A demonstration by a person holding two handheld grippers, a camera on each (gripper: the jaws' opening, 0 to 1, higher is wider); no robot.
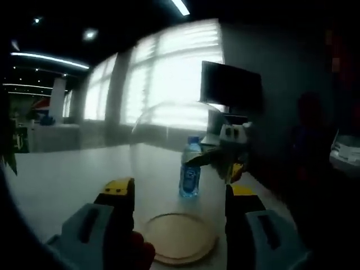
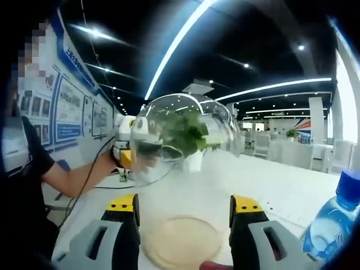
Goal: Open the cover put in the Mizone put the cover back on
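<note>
Yellow-tipped jaws of the left gripper (image 1: 179, 194) are pinching the clear glass cover (image 1: 174, 169) and lifting it off the round wooden base (image 1: 181, 237) on the white table (image 1: 62, 180). The right gripper (image 2: 184, 205) is standing wide and holding nothing, the base (image 2: 181, 242) lying between its jaws. The Mizone bottle (image 2: 332, 225) is waiting at four o'clock, just beside the right jaw.

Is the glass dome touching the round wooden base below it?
Apart. The right gripper view shows the glass dome raised in the air, with bare white table between its rim and the wooden base.
</note>
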